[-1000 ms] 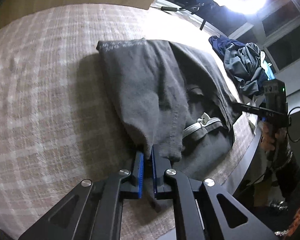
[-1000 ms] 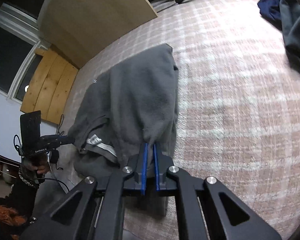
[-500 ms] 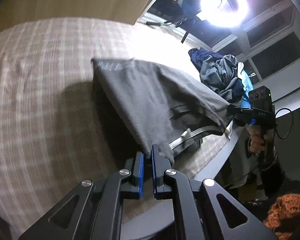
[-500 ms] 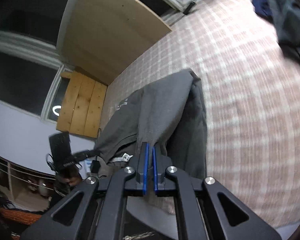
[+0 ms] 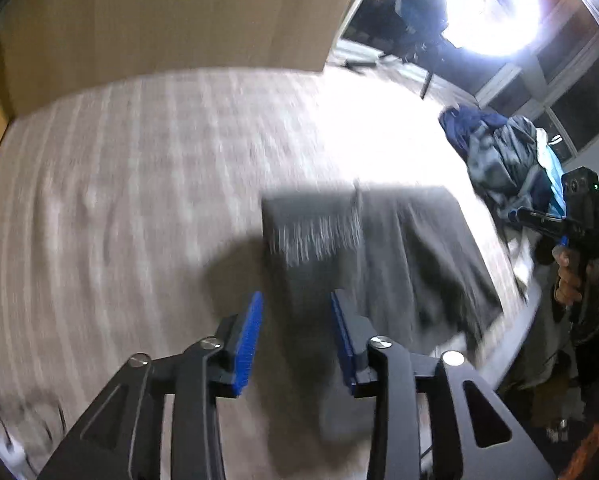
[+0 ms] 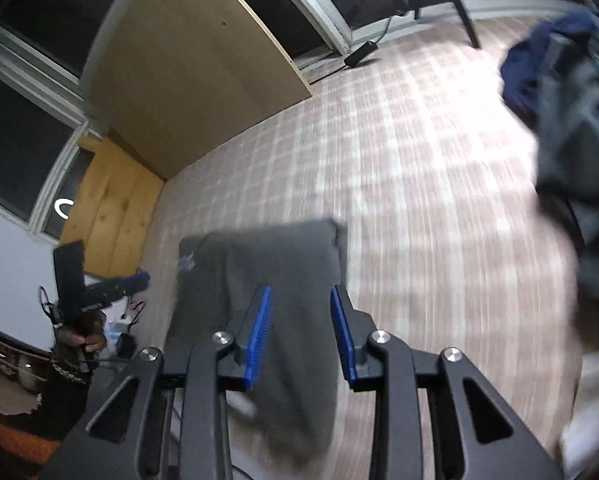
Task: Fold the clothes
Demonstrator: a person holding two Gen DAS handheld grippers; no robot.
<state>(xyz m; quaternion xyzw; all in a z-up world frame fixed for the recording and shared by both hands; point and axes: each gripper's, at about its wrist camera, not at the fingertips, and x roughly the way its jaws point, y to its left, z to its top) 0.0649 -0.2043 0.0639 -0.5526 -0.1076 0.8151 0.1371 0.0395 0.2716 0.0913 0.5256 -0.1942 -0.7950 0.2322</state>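
**Caller:** Down on the checked bedcover (image 5: 147, 184), your grey garment (image 5: 383, 256) lies in a folded slab near the bed's front edge, pale smeared lettering across the end farthest from you. Both pictures are motion-blurred, so its lower end is hard to read.

**Analyst:** Your left gripper (image 5: 295, 338) has its blue pads spread wide, nothing between them. It sits above the garment's near left corner, and I can't tell whether it touches the cloth.

**Caller:** Same story on the other side. Your right gripper (image 6: 299, 336) is spread wide too, gripping nothing, with the grey garment (image 6: 283, 264) showing through the gap and running down under the frame.

**Analyst:** In the right wrist view you can see your left hand (image 6: 85, 336) wrapped around the other tool's handle, off past the garment's left side. The left wrist view shows your right hand (image 5: 569, 280) doing the same, just beyond the bed's edge.

**Caller:** Further out, a heap of blue and grey clothes (image 5: 499, 160) sits on the cover, well apart from the garment, toward the right.

**Analyst:** No basket or bin holds that pile; it rests straight on the bed. Behind it all, a plain wooden board (image 6: 187, 80) stands at the far side, and a bright lamp (image 5: 495, 8) glares at top right.
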